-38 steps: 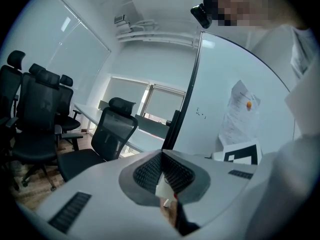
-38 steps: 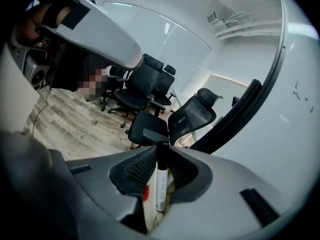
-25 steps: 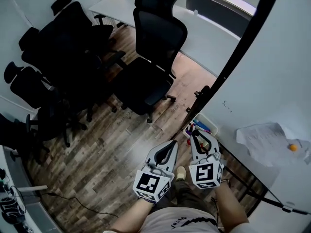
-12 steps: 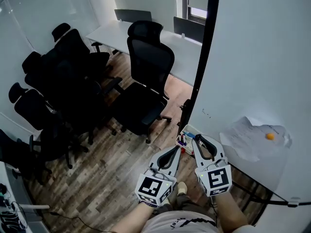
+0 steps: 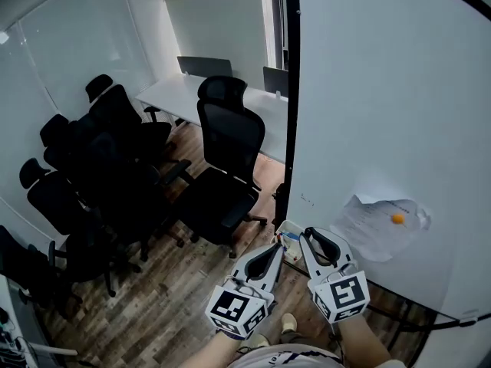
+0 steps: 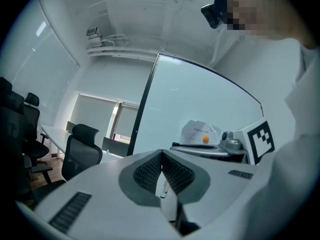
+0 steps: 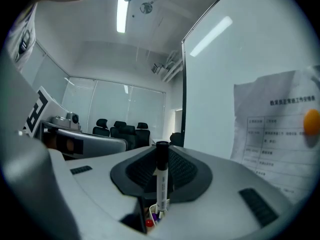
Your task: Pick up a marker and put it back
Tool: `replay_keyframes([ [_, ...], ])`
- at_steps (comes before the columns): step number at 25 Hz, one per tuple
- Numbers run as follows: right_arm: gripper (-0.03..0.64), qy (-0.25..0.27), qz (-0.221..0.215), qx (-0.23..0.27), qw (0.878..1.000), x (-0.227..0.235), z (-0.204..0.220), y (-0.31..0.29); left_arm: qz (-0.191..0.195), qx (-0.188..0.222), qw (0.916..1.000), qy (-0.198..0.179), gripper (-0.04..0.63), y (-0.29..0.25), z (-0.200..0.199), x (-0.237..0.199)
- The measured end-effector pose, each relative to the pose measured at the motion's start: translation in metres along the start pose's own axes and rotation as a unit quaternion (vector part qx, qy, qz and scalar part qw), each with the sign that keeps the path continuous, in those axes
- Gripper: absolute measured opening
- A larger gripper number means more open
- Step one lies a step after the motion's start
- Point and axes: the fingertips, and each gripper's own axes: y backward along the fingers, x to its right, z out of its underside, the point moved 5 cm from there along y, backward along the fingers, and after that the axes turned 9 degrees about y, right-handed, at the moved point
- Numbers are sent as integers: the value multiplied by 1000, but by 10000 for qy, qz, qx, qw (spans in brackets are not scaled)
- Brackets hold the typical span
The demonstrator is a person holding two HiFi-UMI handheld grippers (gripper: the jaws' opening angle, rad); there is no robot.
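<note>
The right gripper (image 7: pixel 161 156) is clamping its jaws shut on a white marker (image 7: pixel 160 184) with a black cap. It is holding the marker upright, cap up. The marker's lower end is sitting in the mouth of a small marker holder (image 7: pixel 150 219), among red and purple caps. The left gripper (image 6: pixel 161 156) is hanging just beside it, jaws pressed together at the tips and gripping nothing.

The likely risks, biggest first: the whiteboard (image 5: pixel 383 129) is standing very near the right gripper, so a wide swing could be knocking the board or its black frame. The holder looks light and crowded, so a tilted marker could be catching on its rim or on the other markers, tipping it or spilling them onto the floor. The barrel looks smooth and narrow, so a loosening grip could be letting it slide or twist.

In the head view, the whiteboard is filling the right side. A long white desk (image 5: pixel 184 98) is standing by the far window. Black mesh office chairs (image 5: pixel 226 159) are crowding the left and centre, on a wood-plank floor (image 5: pixel 176 282). A crumpled printed sheet (image 5: pixel 380 225) is hanging on the board, pinned by a small orange magnet (image 5: pixel 397 218).
</note>
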Motion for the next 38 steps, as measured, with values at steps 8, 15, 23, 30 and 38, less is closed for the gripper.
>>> replay_keyframes([
  [8, 77, -50, 69, 138, 9999, 6, -10, 11, 100, -41, 9999, -127, 11, -5, -7, 13],
  [15, 77, -21, 88, 217, 9997, 9, -16, 12, 119, 63, 9999, -22, 11, -7, -9, 13],
  [23, 77, -100, 261, 363, 9989, 19, -14, 11, 88, 172, 9998, -98, 11, -11, -13, 11],
  [30, 77, -304, 264, 319, 9987, 31, 11, 5, -97, 41, 9999, 0, 11, -18, 0, 8],
  [38, 77, -238, 86, 282, 9993, 36, 71, -27, -371, -164, 9991, 87, 11, -41, 30, -17],
])
